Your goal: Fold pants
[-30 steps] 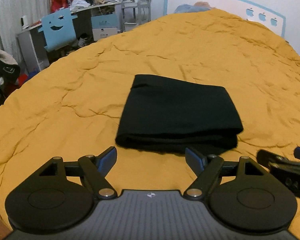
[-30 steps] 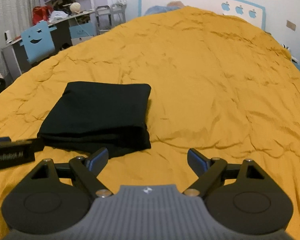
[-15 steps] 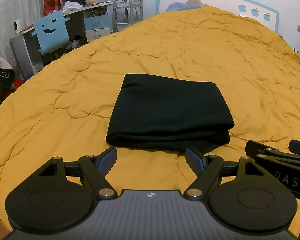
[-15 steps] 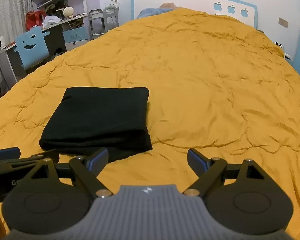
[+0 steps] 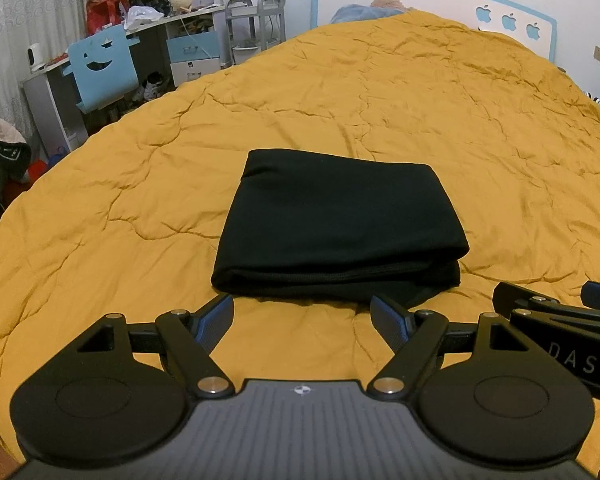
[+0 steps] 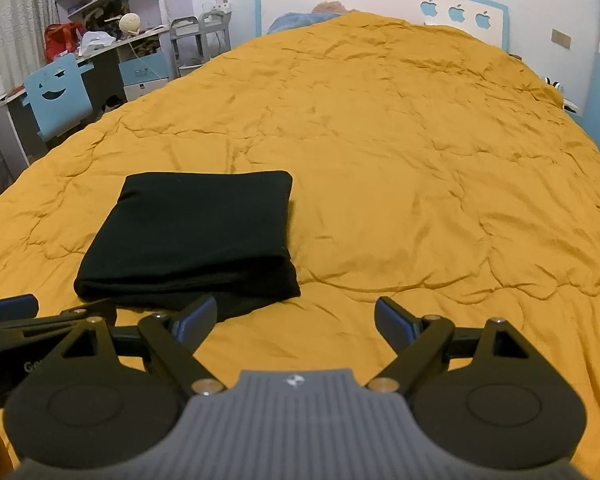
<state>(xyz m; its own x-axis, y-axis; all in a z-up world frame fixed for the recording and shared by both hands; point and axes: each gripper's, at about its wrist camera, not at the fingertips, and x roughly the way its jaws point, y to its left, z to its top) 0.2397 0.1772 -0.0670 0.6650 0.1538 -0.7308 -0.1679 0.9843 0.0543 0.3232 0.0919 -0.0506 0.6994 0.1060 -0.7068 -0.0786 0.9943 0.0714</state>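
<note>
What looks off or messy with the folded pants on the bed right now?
Little. The black pants lie folded on the yellow quilt, though a bottom layer sticks out unevenly at the near right corner. Both grippers are open, off the cloth.

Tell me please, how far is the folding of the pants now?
It looks finished. The black pants lie on the yellow bedcover as a compact folded rectangle, layered edges facing the cameras. Nothing is in hand: the left tool and right tool are both open and apart from the cloth. At most, one loose bottom layer near the front could be tidied.
</note>
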